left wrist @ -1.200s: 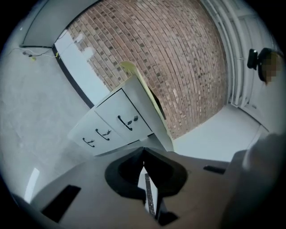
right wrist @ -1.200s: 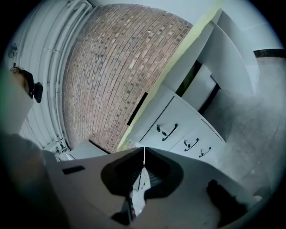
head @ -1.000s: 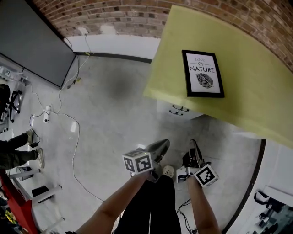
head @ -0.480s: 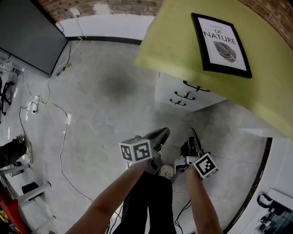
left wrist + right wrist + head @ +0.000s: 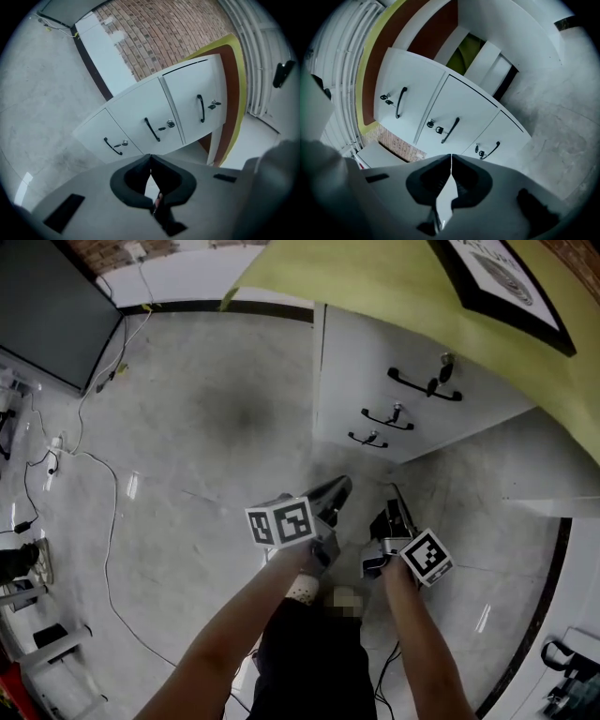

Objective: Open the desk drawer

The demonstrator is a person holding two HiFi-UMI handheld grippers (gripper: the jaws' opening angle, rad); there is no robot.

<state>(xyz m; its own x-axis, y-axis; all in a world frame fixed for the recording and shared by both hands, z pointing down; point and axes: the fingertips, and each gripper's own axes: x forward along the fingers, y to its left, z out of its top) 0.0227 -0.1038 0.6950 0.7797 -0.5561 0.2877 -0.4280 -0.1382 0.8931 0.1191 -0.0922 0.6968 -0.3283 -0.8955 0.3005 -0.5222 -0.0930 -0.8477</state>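
The white drawer unit (image 5: 361, 362) stands under the yellow-green desk top (image 5: 375, 282), ahead of my two grippers. Its three drawers are all shut, and each has a black bar handle with a small lock beside it. In the head view the top drawer's handle (image 5: 424, 383) is the largest and farthest up the picture. The two lower handles step down towards me.

My left gripper (image 5: 336, 488) and right gripper (image 5: 394, 512) sit side by side over the grey concrete floor (image 5: 216, 484). They are near the unit but do not touch it, and bare floor shows between them and it. Both point at the drawer fronts.

In each gripper view the jaws are pressed together at the tips with nothing between them. The middle drawer (image 5: 140, 115) appears just beyond the tips.

A black-framed print (image 5: 506, 282) lies on the desk top, and cables (image 5: 103, 474) trail across the floor to the left.
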